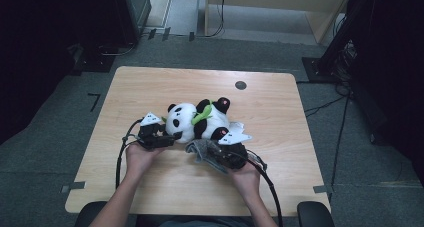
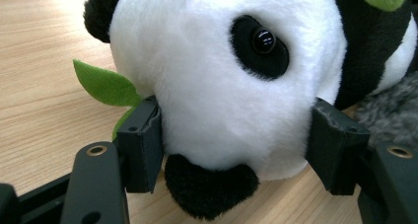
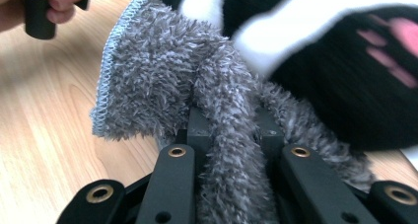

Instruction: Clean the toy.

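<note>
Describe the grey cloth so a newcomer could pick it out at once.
On the wooden table, look near the front edge, beside the plush panda. The grey cloth is bunched in the right gripper, shaggy with a pale stitched hem, unlike the smooth black-and-white toy.

Bare table (image 1: pixel 150 84) all round the central panda (image 1: pixel 197 119).

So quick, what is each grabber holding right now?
Left gripper: closed on the panda's head.
Right gripper: shut on the grey fuzzy cloth.
</note>
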{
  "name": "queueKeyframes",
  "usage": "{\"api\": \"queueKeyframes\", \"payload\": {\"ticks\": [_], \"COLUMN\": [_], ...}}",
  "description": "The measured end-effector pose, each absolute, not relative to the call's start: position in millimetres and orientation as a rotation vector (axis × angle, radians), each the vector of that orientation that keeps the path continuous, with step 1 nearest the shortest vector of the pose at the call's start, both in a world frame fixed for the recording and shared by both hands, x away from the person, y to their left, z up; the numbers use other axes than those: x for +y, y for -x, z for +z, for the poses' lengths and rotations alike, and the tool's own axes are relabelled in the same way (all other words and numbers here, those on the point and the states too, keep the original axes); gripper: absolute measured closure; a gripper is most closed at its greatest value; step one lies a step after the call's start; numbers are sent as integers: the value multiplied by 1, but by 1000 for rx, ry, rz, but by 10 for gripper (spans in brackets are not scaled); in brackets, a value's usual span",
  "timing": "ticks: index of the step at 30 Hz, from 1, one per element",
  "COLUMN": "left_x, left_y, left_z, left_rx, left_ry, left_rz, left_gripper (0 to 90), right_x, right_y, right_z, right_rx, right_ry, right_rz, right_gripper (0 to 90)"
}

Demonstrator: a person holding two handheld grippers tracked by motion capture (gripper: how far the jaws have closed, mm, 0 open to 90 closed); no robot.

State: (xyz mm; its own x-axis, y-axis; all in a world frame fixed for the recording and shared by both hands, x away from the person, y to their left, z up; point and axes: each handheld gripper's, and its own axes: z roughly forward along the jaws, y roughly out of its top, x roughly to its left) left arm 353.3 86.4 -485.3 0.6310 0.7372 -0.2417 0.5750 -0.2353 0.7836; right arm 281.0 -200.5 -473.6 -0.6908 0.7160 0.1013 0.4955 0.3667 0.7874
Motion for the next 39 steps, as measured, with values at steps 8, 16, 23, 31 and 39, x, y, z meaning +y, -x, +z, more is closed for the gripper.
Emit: {"api": "queueKeyframes", "payload": {"ticks": [8,16,23,31,39], "left_x": [86,86,85,84,84], "left_y": [-357,-357,-357,-355,-351], "left_z": [-484,-483,-483,-483,-484], "left_rx": [1042,1045,1040,1050,1053], "left_ry": [-1936,-1939,-1943,-1939,-1934], "left_rz": [199,199,209,219,238], "left_gripper": [323,325,325,327,331], "right_x": [-237,-236,-204,-162,-130], "right_y": [-275,-271,-274,-287,-308], "right_z": [-474,-469,-469,-471,-475], "right_rx": [2284,2319,2410,2493,2501], "right_ry": [-1193,-1154,-1043,-931,-906], "right_rz": [1237,1297,1328,1279,1199], "right_gripper": [764,771,771,771,770]}}
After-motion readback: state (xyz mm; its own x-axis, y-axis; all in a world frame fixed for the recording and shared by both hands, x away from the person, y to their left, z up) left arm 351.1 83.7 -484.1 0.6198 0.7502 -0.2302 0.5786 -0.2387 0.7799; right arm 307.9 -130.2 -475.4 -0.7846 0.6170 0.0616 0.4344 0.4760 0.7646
